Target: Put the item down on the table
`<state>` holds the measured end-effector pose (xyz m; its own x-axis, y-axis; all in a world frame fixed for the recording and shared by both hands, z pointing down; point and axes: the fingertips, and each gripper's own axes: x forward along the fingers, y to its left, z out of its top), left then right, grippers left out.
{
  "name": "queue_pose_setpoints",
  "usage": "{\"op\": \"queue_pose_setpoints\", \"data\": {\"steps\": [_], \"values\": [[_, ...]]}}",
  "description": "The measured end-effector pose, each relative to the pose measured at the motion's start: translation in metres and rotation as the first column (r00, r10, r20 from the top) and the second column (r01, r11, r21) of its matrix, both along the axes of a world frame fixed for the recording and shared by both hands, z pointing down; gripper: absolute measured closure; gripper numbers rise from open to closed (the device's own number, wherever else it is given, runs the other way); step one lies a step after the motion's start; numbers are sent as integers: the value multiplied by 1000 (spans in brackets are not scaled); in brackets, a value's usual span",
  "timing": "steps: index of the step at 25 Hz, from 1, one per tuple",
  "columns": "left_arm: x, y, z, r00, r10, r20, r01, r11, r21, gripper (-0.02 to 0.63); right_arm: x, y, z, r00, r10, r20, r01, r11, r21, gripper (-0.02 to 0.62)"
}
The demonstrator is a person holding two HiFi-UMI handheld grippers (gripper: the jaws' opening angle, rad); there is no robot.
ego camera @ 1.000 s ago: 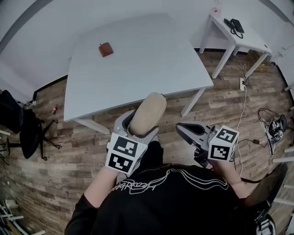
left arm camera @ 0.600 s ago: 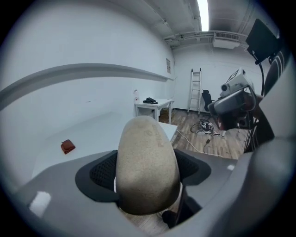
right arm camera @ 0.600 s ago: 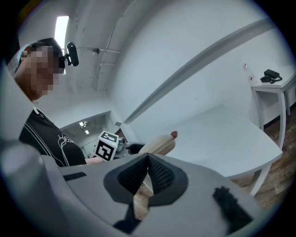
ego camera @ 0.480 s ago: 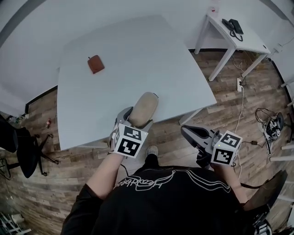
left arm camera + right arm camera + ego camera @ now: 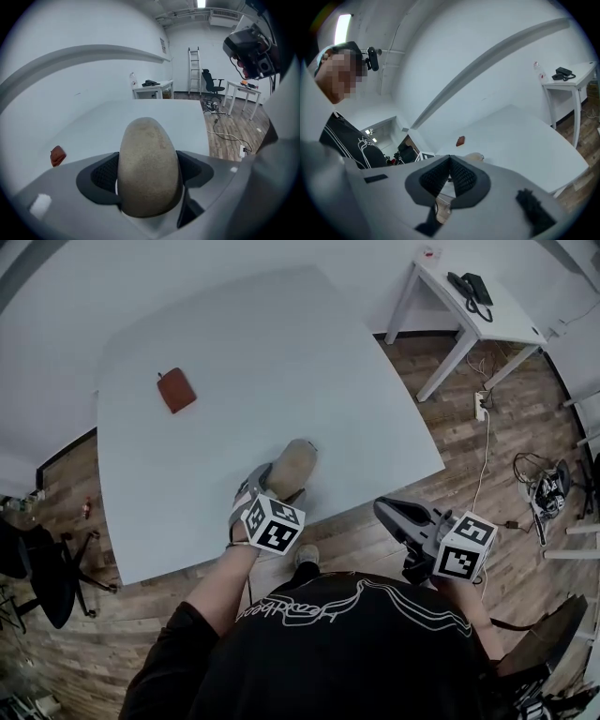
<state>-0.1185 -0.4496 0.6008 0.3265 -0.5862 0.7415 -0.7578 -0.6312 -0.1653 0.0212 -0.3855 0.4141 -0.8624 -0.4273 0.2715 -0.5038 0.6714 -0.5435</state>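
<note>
A beige oval item (image 5: 289, 468) with a rough surface sits between the jaws of my left gripper (image 5: 274, 486), which is shut on it above the near part of the white table (image 5: 244, 343). In the left gripper view the item (image 5: 149, 164) fills the middle, both pads pressed on its sides, and it points across the table (image 5: 154, 110). My right gripper (image 5: 396, 515) hangs over the wooden floor, off the table's near right corner. Its jaws (image 5: 449, 164) are together with nothing in them, and the item (image 5: 474, 157) shows just past them.
A small brown flat thing (image 5: 176, 390) lies on the table's far left. A white side table (image 5: 487, 320) with a phone stands at the right. Cables (image 5: 542, 491) lie on the floor at the right, and a black office chair (image 5: 37, 563) stands at the left.
The left gripper has moved forward with the item, from over the floor to above the table's near edge. The right gripper has kept its place and stayed shut.
</note>
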Motion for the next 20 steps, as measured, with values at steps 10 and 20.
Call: {"op": "queue_pose_setpoints", "data": {"steps": [10, 20], "values": [[3, 1, 26, 998, 57, 33, -56, 998, -36, 221, -12, -7, 5, 1000, -7, -5, 7, 1000, -9, 591], [-3, 3, 42, 994, 78, 71, -77, 997, -10, 215, -20, 12, 6, 998, -42, -37, 42, 999, -3, 591]]}}
